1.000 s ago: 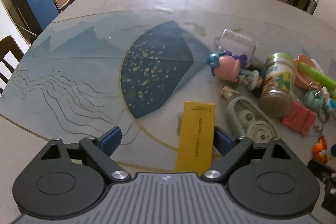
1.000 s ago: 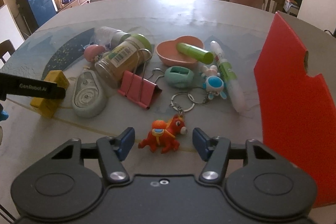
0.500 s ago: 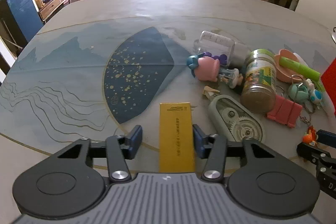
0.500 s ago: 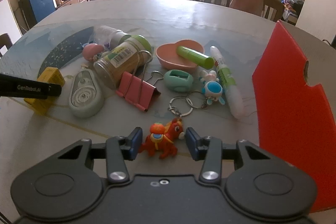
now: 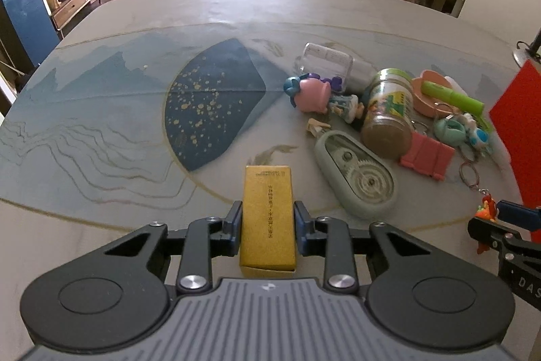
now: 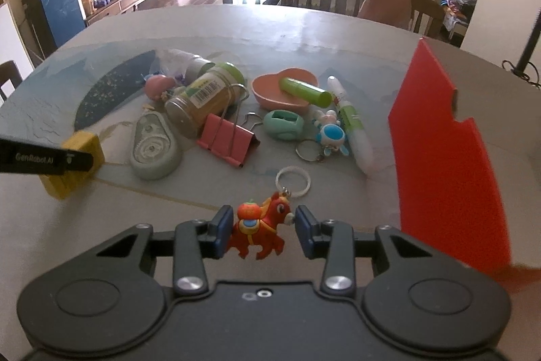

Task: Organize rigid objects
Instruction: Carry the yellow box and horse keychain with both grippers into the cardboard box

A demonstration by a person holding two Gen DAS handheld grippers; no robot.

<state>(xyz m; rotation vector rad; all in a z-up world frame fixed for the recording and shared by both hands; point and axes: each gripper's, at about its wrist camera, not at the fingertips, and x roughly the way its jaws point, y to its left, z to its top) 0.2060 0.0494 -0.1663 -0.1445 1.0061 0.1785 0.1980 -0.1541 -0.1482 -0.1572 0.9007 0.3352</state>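
A yellow box (image 5: pixel 267 208) lies lengthwise between the blue pads of my left gripper (image 5: pixel 267 219). Its jaws are closing and both pads press on the box's long sides. From the right wrist view the same box (image 6: pixel 83 141) shows at the left, behind a left finger (image 6: pixel 44 158). A red toy horse keychain (image 6: pixel 262 230) stands between the pads of my right gripper (image 6: pixel 263 224). These jaws are closing too, touching its rump and nose. Its key ring (image 6: pixel 292 181) trails in front on the table (image 5: pixel 101 158).
A tall red box (image 6: pixel 446 158) stands at the right. In the middle lie a spice jar (image 6: pixel 203 97), correction tape (image 6: pixel 154 148), pink binder clip (image 6: pixel 226 139), heart dish (image 6: pixel 270 93), green tube (image 6: pixel 304 90), marker (image 6: pixel 351 124) and small toys. Chairs line the far edge.
Both grippers' jaws have narrowed: the left onto the yellow box, the right onto the horse keychain. Both hands have shifted and lifted slightly, and the horse now sits higher between the pads.
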